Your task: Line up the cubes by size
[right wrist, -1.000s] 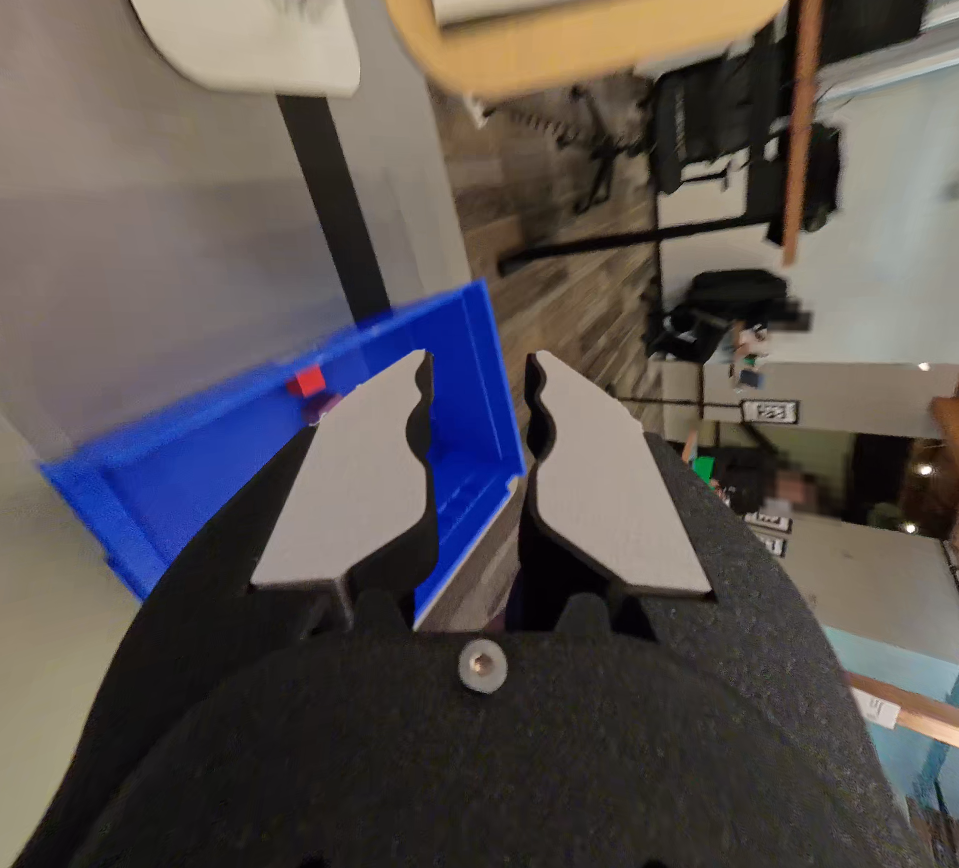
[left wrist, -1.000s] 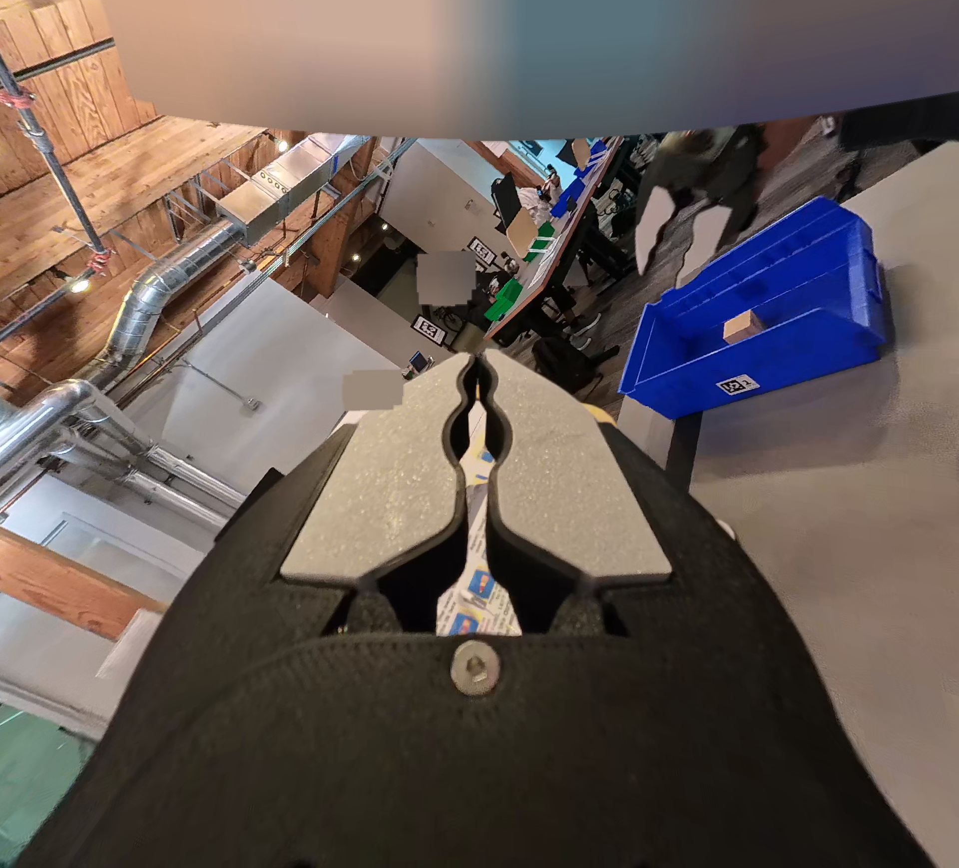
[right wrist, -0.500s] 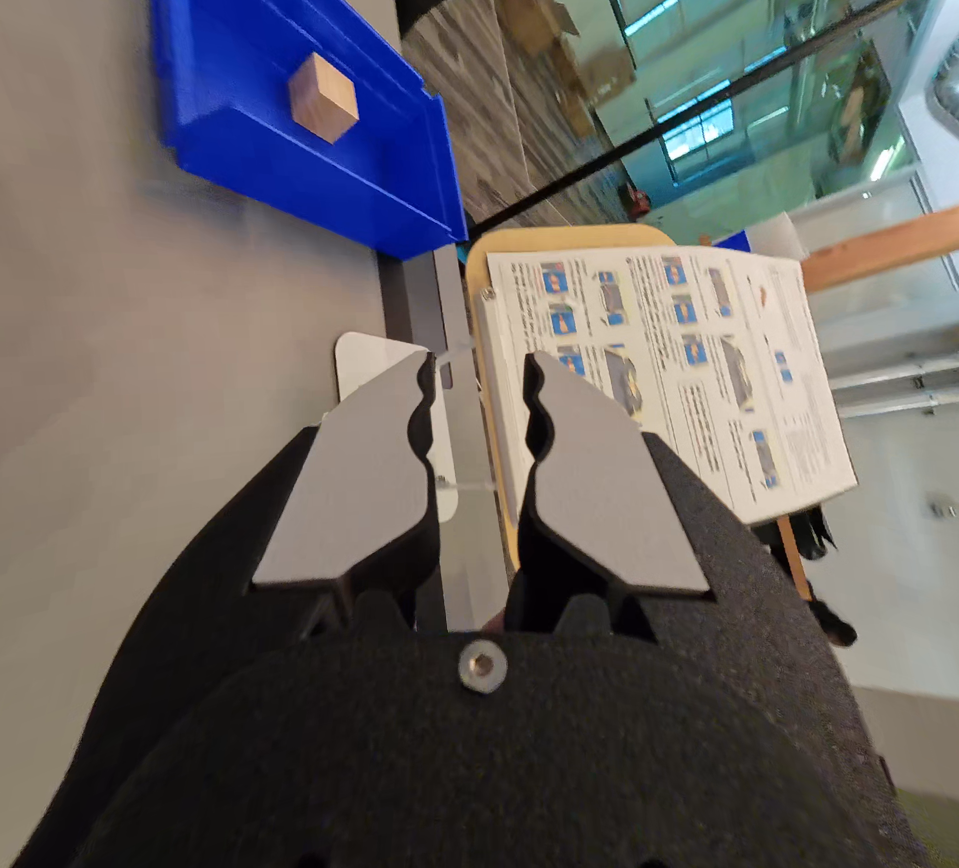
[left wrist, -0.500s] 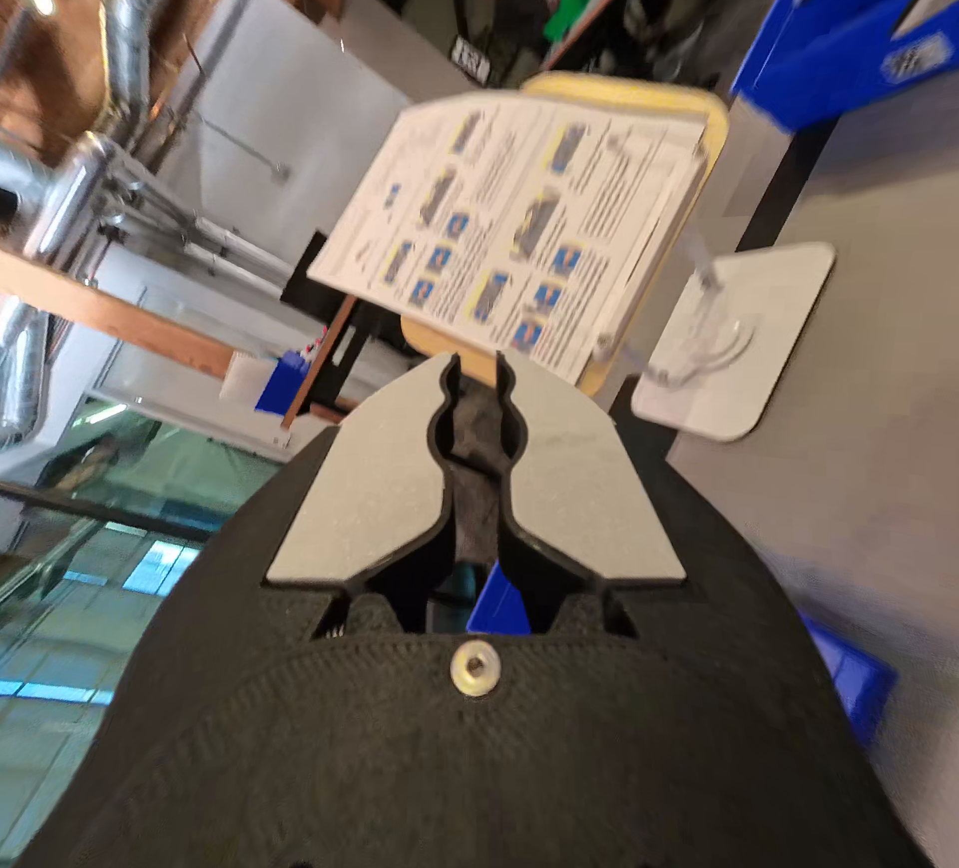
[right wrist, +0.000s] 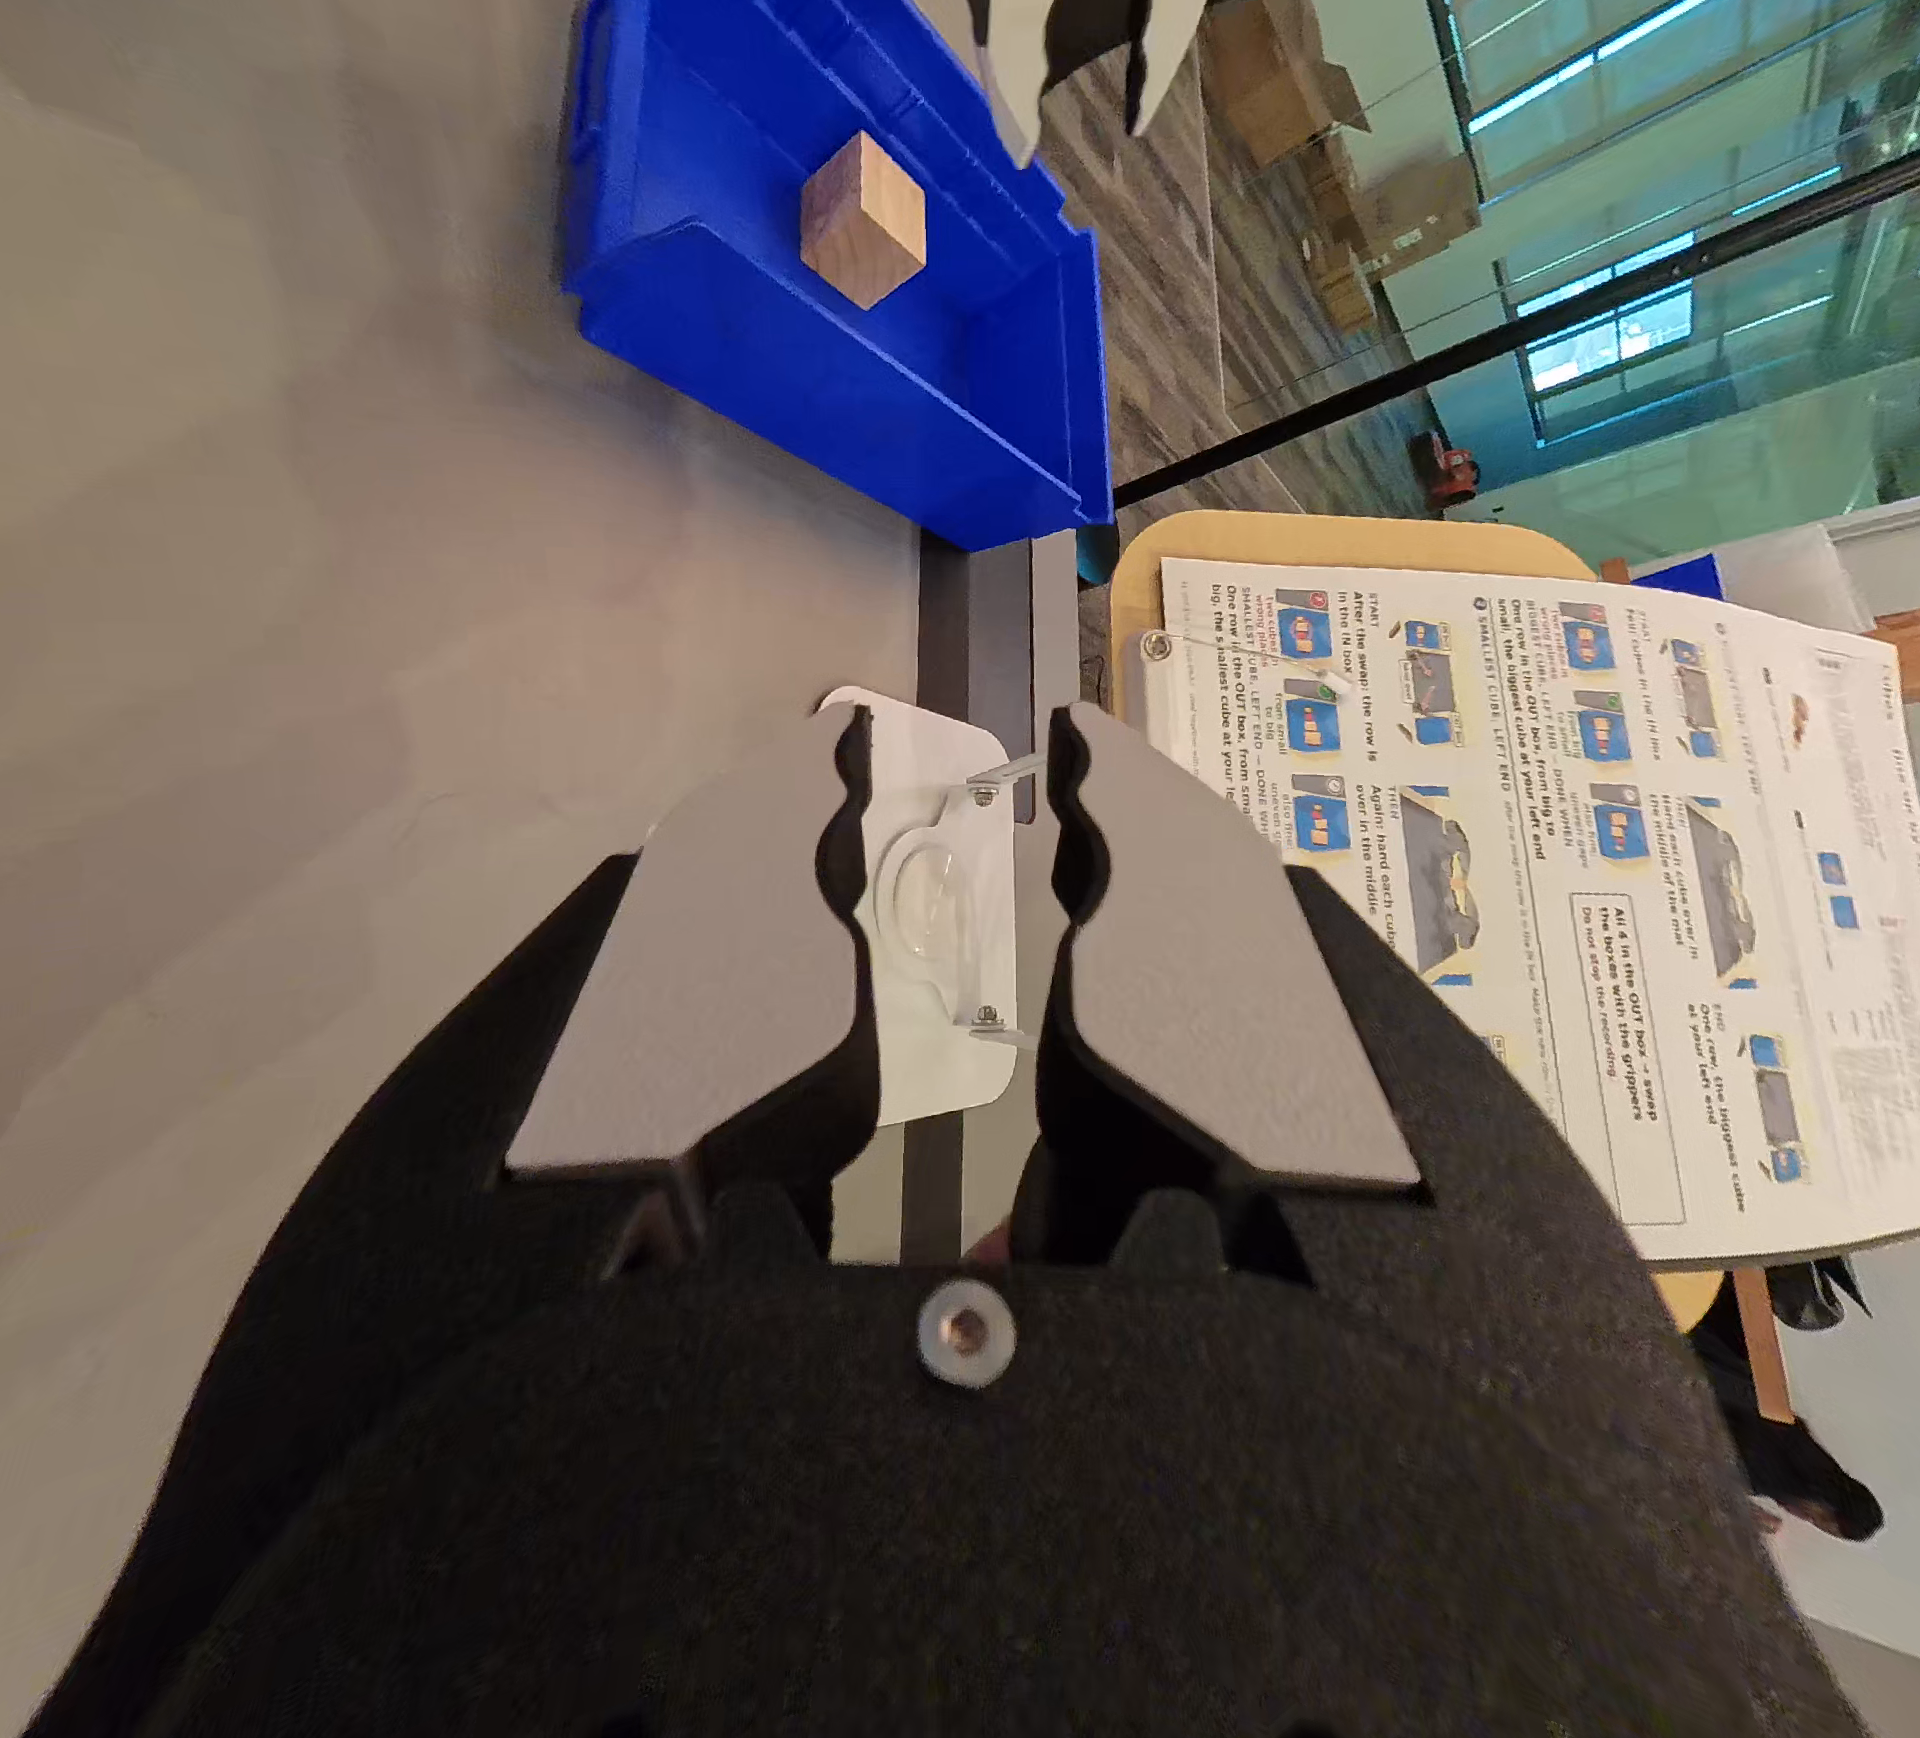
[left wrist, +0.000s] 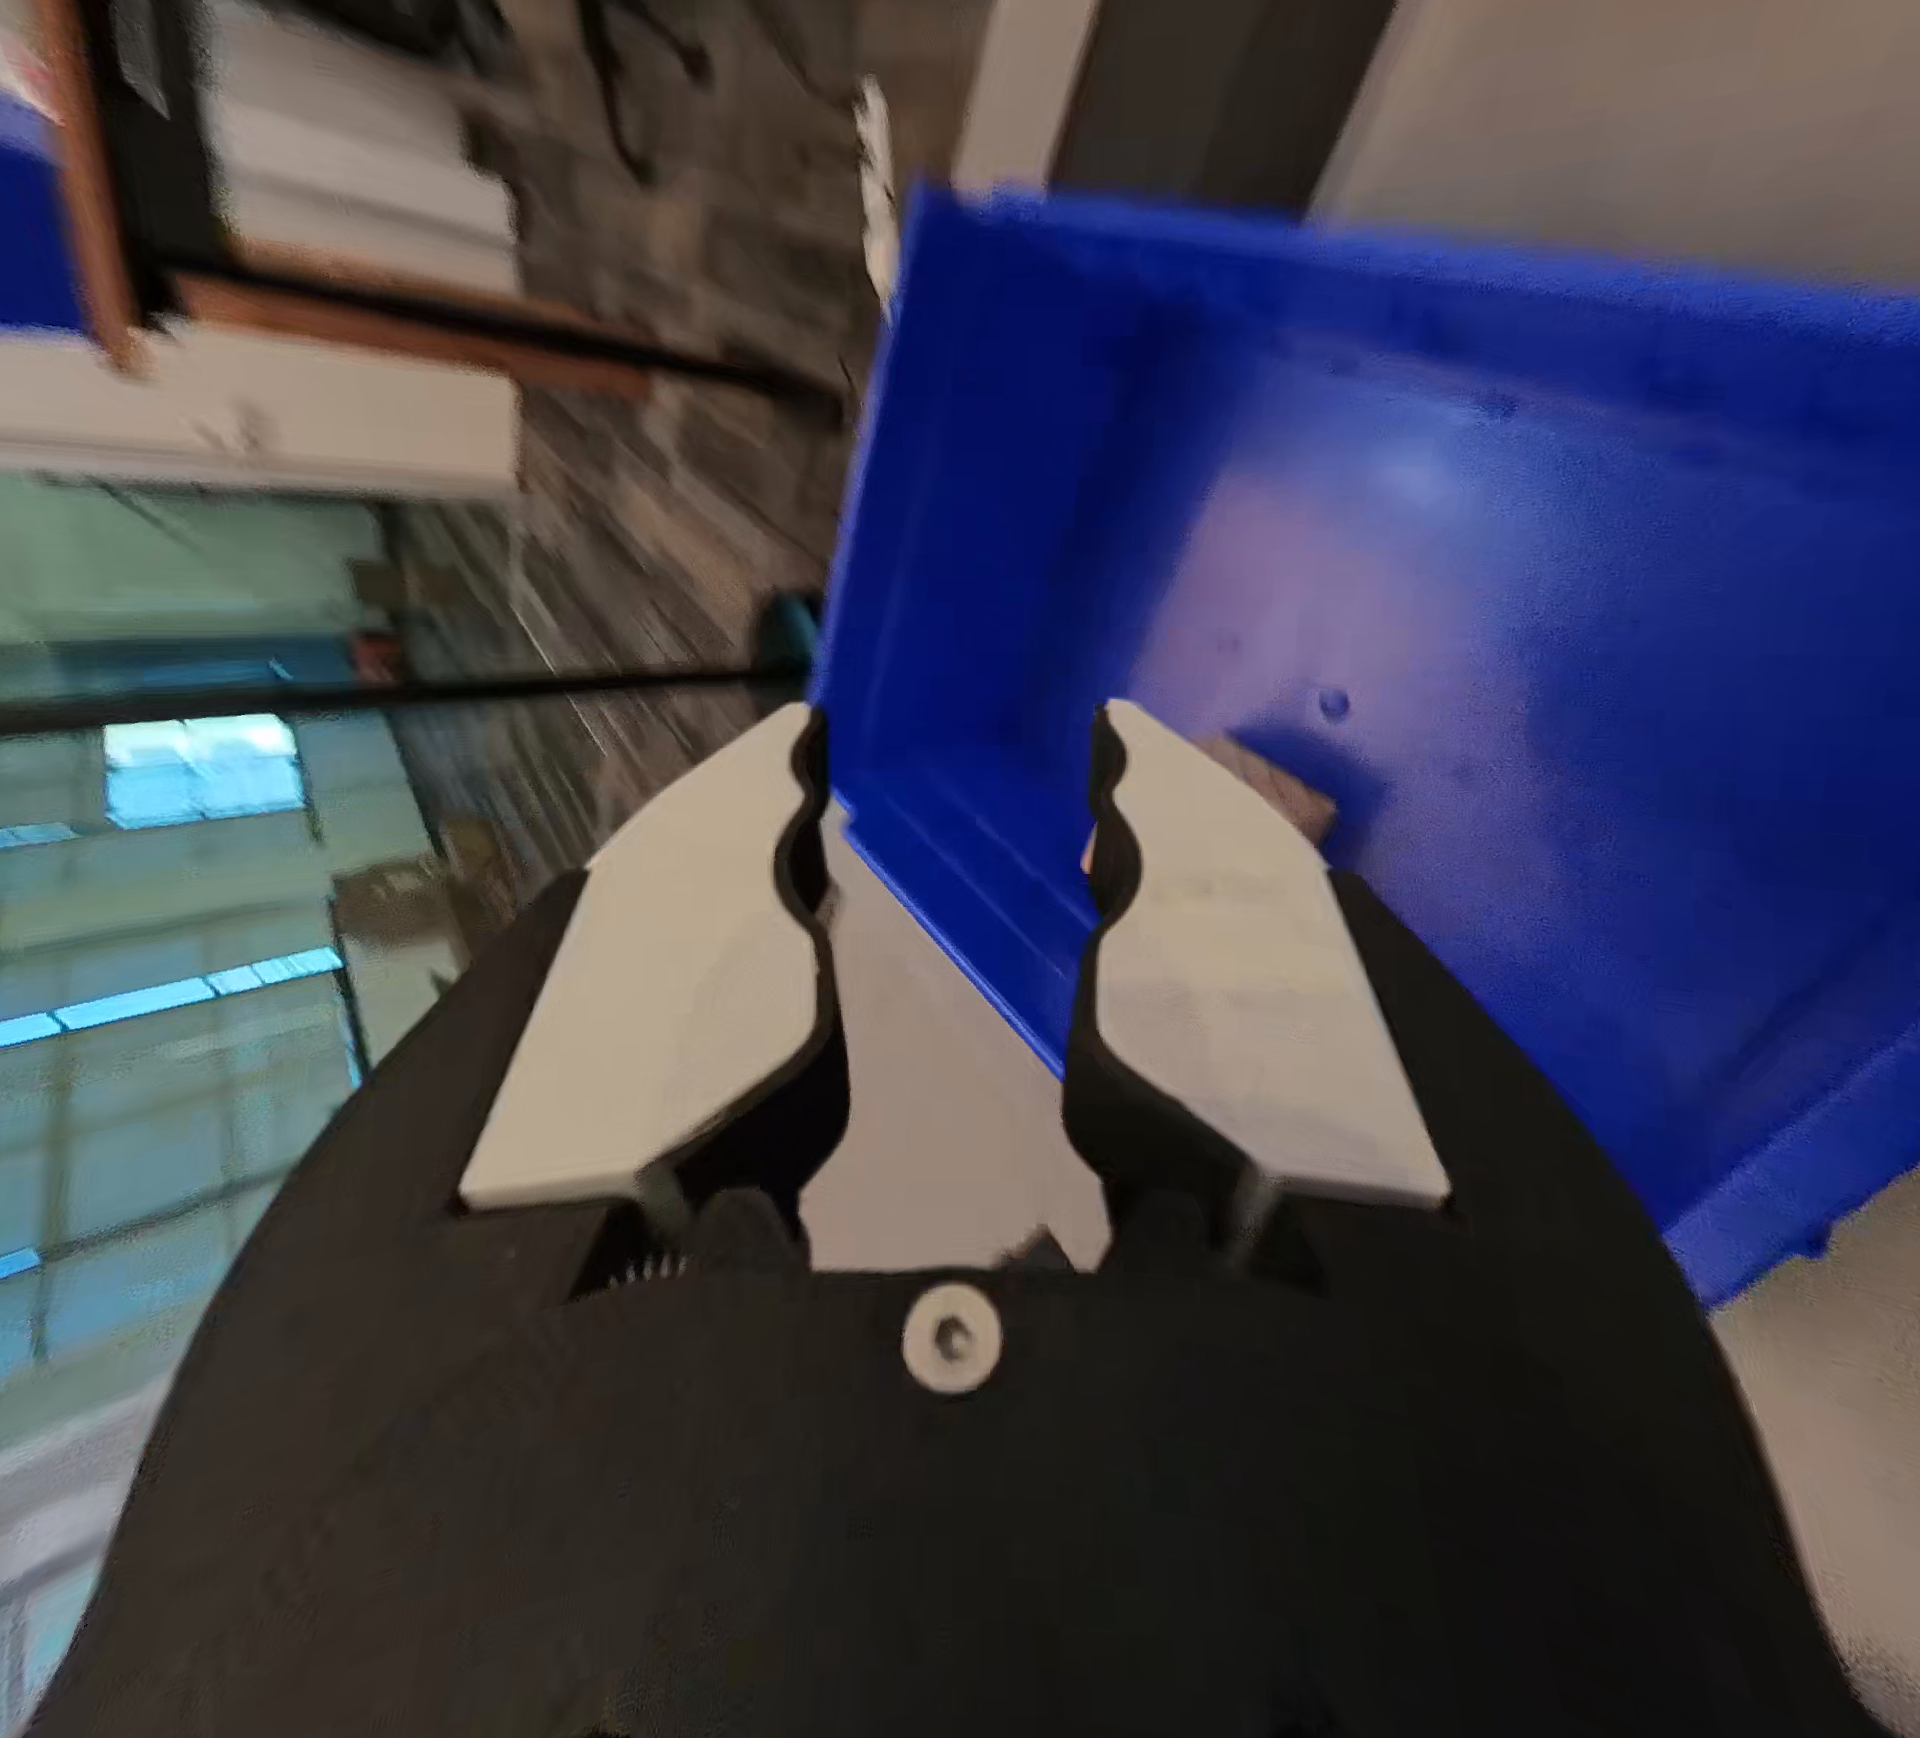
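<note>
A wooden cube (right wrist: 862,234) lies alone in a blue bin (right wrist: 831,400) on the grey table (right wrist: 312,545), at the upper left of the right wrist view. My left gripper (right wrist: 1081,135) hangs open and empty just past the bin's far rim. In the blurred left wrist view my left gripper (left wrist: 956,722) is open over the near corner of the bin (left wrist: 987,441), with nothing between the pads. The cube (left wrist: 1299,800) peeks out behind the right finger (left wrist: 1226,961). My right gripper (right wrist: 951,732) is open and empty above the table's edge.
A white stand base (right wrist: 935,909) with a clear holder sits under my right gripper. It carries a wooden board (right wrist: 1351,535) with a printed instruction sheet (right wrist: 1558,857). Beyond the table edge are the floor and glass walls. My right fingertips sit around 35 cm from my left ones. To the cube (left wrist: 1299,800): left tips about 15 cm, right tips about 45 cm.
My left gripper opened from shut and swung down from the room to the blue bin. The right wrist view swung from another bin to the stand; its jaws stayed open and empty.
</note>
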Available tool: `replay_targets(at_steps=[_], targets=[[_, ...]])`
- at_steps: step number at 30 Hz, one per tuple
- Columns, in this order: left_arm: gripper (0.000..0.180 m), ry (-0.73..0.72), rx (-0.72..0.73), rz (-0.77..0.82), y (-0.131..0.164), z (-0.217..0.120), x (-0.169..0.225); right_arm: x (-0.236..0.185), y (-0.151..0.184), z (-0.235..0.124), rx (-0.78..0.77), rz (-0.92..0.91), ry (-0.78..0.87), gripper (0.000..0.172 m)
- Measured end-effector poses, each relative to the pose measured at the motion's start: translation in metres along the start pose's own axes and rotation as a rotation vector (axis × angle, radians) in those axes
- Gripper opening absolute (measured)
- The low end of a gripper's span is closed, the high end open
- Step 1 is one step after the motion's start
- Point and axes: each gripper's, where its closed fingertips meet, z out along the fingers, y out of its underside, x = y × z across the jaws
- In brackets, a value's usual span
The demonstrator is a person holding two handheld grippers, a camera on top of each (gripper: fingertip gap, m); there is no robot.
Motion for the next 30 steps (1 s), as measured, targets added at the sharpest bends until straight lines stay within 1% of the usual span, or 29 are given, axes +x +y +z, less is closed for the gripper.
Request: replay_targets(at_steps=[1,3,4,8,12,21,26,30], targets=[[0.054,0.044,-0.072,-0.007,0.015,0.012,0.007,0.000,0.001,0.001,-0.005,0.002,-0.002,0.032],[0.054,0.095,-0.167,0.012,0.039,0.028,0.017,-0.001,0.003,0.003,-0.004,0.010,-0.013,0.032],[0.055,0.130,-0.194,0.019,0.046,0.033,0.023,-0.003,0.005,0.004,-0.003,0.012,-0.020,0.032],[0.058,0.201,-0.195,0.061,0.056,0.050,0.037,-0.005,0.009,0.008,-0.015,0.019,-0.036,0.032],[0.068,0.281,-0.230,0.094,0.068,0.064,0.055,-0.008,0.010,0.011,-0.013,0.021,-0.053,0.032],[0.071,0.353,-0.266,0.093,0.084,0.087,0.073,-0.012,0.012,0.014,-0.017,0.019,-0.072,0.032],[0.071,0.391,-0.330,0.098,0.099,0.096,0.084,-0.012,0.010,0.012,-0.007,0.016,-0.072,0.032],[0.070,0.392,-0.321,0.096,0.099,0.099,0.084,-0.013,0.010,0.013,-0.005,0.017,-0.078,0.032]])
